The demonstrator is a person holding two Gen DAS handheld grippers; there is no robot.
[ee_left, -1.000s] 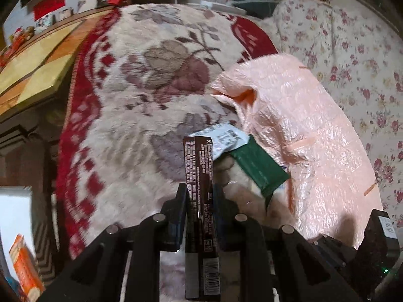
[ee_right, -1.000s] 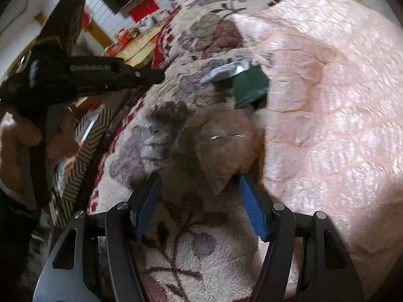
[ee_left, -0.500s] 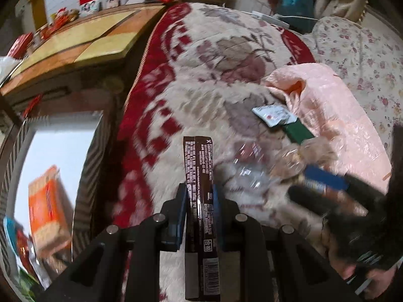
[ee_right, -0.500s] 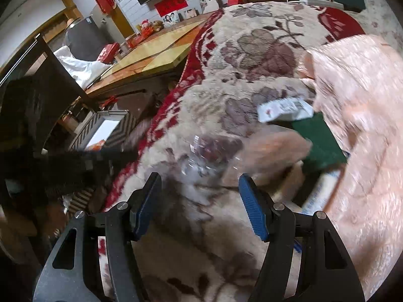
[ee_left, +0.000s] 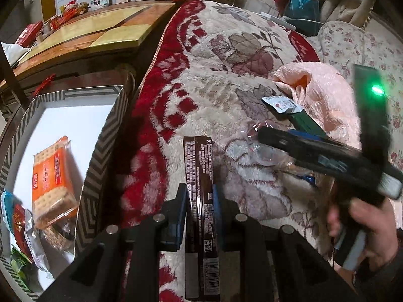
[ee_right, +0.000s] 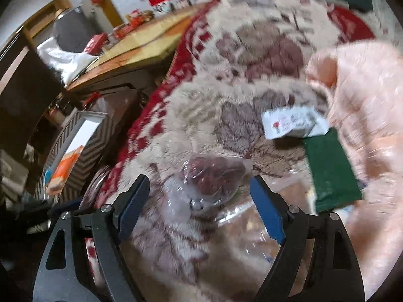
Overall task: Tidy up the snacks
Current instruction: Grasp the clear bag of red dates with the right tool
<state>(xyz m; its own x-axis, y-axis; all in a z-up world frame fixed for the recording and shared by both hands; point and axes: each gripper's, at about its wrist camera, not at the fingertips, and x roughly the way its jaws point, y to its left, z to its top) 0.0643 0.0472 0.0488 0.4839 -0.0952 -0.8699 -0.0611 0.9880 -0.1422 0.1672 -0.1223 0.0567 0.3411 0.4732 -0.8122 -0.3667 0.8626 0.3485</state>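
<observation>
My left gripper (ee_left: 199,201) is shut on a dark brown snack bar (ee_left: 199,161) that stands up between its blue pads, over a red and cream blanket (ee_left: 226,50). My right gripper (ee_right: 199,188) hovers over a clear plastic bag (ee_right: 211,178) of snacks; its jaws are opening and the pads do not touch the bag. A white packet (ee_right: 292,123) and a green packet (ee_right: 332,171) lie just beyond. A striped box (ee_left: 100,151) at the left holds an orange cracker packet (ee_left: 53,176) and other snacks.
A pink quilted cover (ee_left: 325,95) lies to the right of the snacks. A wooden table (ee_left: 100,32) stands behind the box. A hand (ee_left: 365,221) holds the right gripper at the lower right of the left wrist view.
The left gripper has carried the brown bar leftward, and the striped box has come into view. The right gripper's jaws have spread wider and it has shifted left over the clear bag.
</observation>
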